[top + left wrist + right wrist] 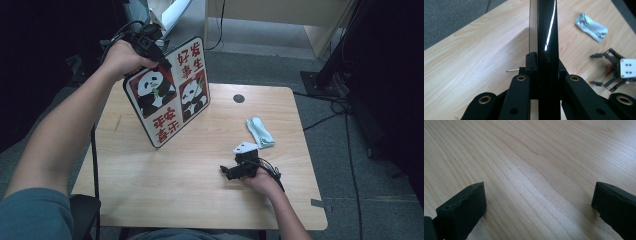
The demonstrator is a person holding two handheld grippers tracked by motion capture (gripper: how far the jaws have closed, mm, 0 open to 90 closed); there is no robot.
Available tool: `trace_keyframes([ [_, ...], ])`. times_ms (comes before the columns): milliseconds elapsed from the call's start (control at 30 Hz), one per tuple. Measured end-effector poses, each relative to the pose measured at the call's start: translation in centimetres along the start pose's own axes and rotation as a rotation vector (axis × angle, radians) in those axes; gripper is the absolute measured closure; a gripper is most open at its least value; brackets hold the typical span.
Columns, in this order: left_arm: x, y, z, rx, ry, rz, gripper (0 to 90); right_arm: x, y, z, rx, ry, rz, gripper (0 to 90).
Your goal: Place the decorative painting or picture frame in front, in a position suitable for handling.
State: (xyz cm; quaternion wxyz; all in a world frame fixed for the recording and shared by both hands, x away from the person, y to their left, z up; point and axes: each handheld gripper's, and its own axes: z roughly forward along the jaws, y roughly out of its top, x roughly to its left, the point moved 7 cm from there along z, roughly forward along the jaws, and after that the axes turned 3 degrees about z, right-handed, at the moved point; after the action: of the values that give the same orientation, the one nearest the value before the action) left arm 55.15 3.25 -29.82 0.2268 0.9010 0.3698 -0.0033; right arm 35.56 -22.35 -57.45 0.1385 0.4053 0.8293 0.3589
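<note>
Left gripper (546, 75): jaws closed on the edge of the board, one pad on each face, pinching it near its upper corner. In the left gripper view the board (546, 32) runs straight away from the pads as a thin dark slab seen edge-on, its long axis continuing the line of the jaws out over the table (474, 62).

Board, high view (172, 90): flat rectangular picture panel, red and white, two pandas and red characters on the face. Held up and tilted, its upper corner in the left gripper (145, 42), its lower corner pointing down toward the table's left half. Whether that lower corner touches the wood or hangs just above it cannot be told.

Right gripper (235, 170): jaws spread wide, nothing between them; the right gripper view has bare wood grain between the two pads (461, 207). It rests low at the table's near right, well apart from the board.

Cloth (260, 132): small crumpled pale blue-white piece, lying flat just beyond the right gripper, nearer to it than to the board.

Relation governing the next move, as a judgement: the board's painted face looks toward the right hand and the cloth, so the left hand supports while the right, nearer the cloth, is placed to take it up.
</note>
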Motion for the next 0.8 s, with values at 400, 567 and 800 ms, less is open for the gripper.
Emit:
trace_keyframes([
  [400,-5.0,-2.6,-1.9,0.008,-0.063,0.084,81.5,-0.1,-0.3,-0.4,0.001,0.019,-0.017,0.0],
  [567,-7.2,-4.1,-2.1,-0.008,-0.094,0.118,81.5,-0.2,-0.4,-0.4,0.001,0.022,-0.023,0.0],
  [800,-8.9,-5.6,-1.5,-0.037,-0.155,0.134,81.4,-0.2,-0.5,-0.5,0.001,0.030,-0.028,0.0],
])
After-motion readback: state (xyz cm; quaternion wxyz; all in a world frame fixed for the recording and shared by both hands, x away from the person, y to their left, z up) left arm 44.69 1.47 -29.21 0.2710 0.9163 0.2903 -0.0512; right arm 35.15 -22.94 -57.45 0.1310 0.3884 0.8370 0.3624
